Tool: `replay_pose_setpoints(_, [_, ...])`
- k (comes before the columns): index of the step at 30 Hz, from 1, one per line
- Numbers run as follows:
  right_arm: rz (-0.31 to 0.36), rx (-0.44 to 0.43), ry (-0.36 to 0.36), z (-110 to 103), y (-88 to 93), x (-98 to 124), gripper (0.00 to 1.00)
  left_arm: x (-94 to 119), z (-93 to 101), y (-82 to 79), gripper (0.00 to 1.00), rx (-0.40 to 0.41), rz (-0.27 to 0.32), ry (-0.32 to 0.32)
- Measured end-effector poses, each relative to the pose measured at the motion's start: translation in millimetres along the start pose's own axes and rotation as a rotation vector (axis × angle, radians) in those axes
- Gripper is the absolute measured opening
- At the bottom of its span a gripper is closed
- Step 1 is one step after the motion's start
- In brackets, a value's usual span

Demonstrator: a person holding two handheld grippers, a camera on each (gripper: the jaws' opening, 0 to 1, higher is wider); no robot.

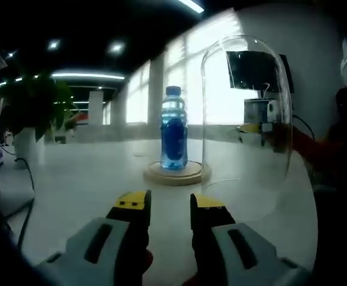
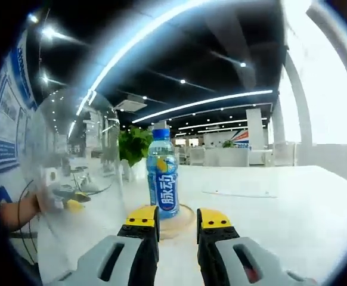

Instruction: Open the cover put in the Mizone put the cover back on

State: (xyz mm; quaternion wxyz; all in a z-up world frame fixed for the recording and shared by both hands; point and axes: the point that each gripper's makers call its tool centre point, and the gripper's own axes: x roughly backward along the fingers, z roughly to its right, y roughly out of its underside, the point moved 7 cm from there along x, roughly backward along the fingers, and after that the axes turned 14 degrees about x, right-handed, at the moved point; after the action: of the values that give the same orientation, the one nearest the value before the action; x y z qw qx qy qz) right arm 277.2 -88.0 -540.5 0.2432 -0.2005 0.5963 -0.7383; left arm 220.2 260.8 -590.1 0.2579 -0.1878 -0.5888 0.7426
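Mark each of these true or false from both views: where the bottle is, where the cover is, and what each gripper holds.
1. The bottle stands upright on the wooden base. True.
2. The glass cover sits over the bottle. False: it is off the base, beside the bottle.
3. The bottle's cap is missing. False: a blue cap is on.
4. The left gripper holds nothing. True.
5. The right gripper grips the bottle. False: its jaws are empty, short of it.

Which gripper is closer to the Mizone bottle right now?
Right. The right gripper has its open jaw tips at the wooden base under the bottle. The left gripper sits back, with bare table between it and the base.
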Motion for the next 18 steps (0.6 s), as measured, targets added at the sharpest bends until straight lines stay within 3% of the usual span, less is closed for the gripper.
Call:
replay_pose_setpoints(5, [0.010, 0.025, 0.014, -1.8, 10.7, 5.8, 0.16, 2.2, -2.9, -1.6, 0.22, 0.016, 0.010, -0.003])
replay_pose_setpoints(18, [-0.062, 0.003, -0.016, -12.6, 52.0, 10.3, 0.16, 2.4, -4.2, -1.4, 0.22, 0.023, 0.009, 0.005])
